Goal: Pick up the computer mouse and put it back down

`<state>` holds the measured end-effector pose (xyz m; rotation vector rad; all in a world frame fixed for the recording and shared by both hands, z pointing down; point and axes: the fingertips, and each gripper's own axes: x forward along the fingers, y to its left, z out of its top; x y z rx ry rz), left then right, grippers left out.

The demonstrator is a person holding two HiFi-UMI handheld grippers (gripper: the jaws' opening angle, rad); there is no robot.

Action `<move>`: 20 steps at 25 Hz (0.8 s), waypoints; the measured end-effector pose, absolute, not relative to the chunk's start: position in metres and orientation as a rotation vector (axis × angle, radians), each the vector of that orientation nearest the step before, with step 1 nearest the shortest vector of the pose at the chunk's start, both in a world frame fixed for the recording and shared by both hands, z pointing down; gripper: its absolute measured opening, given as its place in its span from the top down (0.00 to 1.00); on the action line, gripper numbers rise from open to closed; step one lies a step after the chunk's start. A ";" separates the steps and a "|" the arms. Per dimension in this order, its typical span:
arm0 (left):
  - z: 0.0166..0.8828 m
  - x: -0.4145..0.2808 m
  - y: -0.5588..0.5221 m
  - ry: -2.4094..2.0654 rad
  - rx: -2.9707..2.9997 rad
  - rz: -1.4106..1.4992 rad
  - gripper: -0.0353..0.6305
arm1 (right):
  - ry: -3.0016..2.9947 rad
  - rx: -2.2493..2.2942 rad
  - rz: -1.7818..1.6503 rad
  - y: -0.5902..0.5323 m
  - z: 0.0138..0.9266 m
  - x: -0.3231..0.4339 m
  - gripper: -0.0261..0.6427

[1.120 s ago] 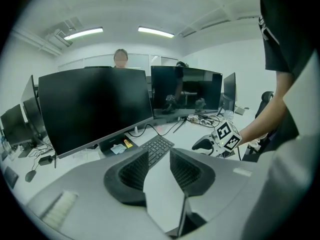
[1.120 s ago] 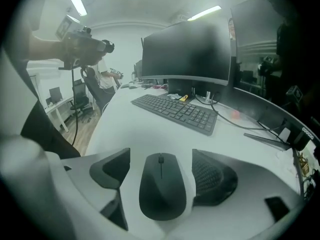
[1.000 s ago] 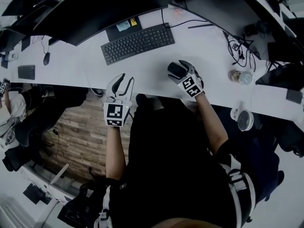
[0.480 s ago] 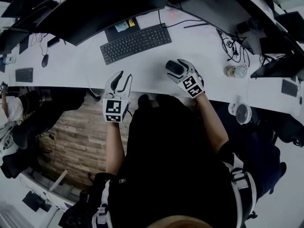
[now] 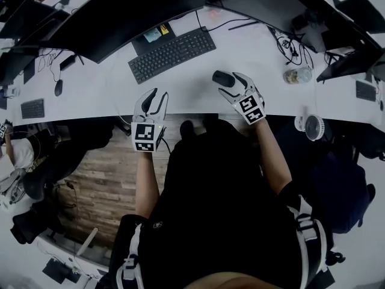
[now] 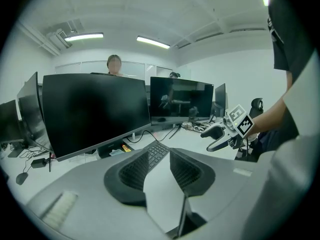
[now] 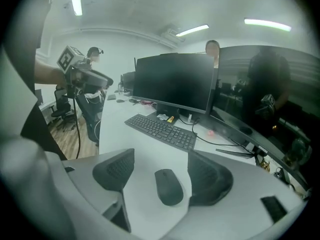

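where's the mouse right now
Head view, centre-right: the mouse lies on the desk right of the keyboard, framed between the right gripper's open jaws, which have just been closing.

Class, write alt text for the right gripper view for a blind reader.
The right gripper, its open jaws having just closed a little, frames a black mouse lying ungripped on the white desk; a keyboard and monitor stand behind.

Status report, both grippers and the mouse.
Left gripper open, empty. Right gripper open, jaws just closing slightly; mouse below their gap, untouched, on desk. Nothing in the way.
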<state>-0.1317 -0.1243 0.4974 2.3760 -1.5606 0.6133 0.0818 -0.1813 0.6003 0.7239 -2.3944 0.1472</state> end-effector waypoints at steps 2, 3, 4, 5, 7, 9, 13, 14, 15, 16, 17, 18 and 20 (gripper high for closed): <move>0.498 -0.134 -0.121 -1.546 2.389 0.613 0.75 | -2.388 0.749 0.141 -0.177 0.596 0.083 0.46; 0.498 -0.134 -0.120 -1.537 2.397 0.613 0.75 | -2.385 0.763 0.139 -0.175 0.595 0.084 0.46; 0.498 -0.134 -0.119 -1.527 2.404 0.612 0.75 | -2.381 0.778 0.139 -0.174 0.593 0.085 0.46; 0.498 -0.134 -0.118 -1.517 2.411 0.611 0.75 | -2.378 0.791 0.141 -0.172 0.592 0.086 0.46; 0.498 -0.135 -0.116 -1.502 2.425 0.611 0.75 | -2.368 0.813 0.145 -0.168 0.590 0.087 0.46; 0.498 -0.136 -0.113 -1.489 2.436 0.617 0.75 | -2.360 0.834 0.144 -0.163 0.588 0.089 0.47; 0.494 -0.138 -0.109 -1.462 2.467 0.621 0.75 | -2.354 0.882 0.155 -0.156 0.585 0.088 0.47; 0.494 -0.139 -0.108 -1.455 2.472 0.622 0.75 | -2.353 0.891 0.157 -0.155 0.585 0.087 0.47; 0.493 -0.141 -0.107 -1.449 2.476 0.623 0.75 | -2.350 0.899 0.157 -0.153 0.584 0.086 0.47; 0.493 -0.142 -0.106 -1.443 2.481 0.625 0.75 | -2.347 0.907 0.156 -0.152 0.583 0.086 0.47; 0.493 -0.144 -0.105 -1.436 2.486 0.627 0.75 | -2.344 0.916 0.154 -0.151 0.582 0.086 0.47; 0.493 -0.146 -0.104 -1.430 2.491 0.629 0.75 | -2.342 0.927 0.152 -0.150 0.581 0.086 0.47; 0.493 -0.149 -0.102 -1.417 2.502 0.633 0.75 | -2.336 0.949 0.150 -0.148 0.579 0.086 0.47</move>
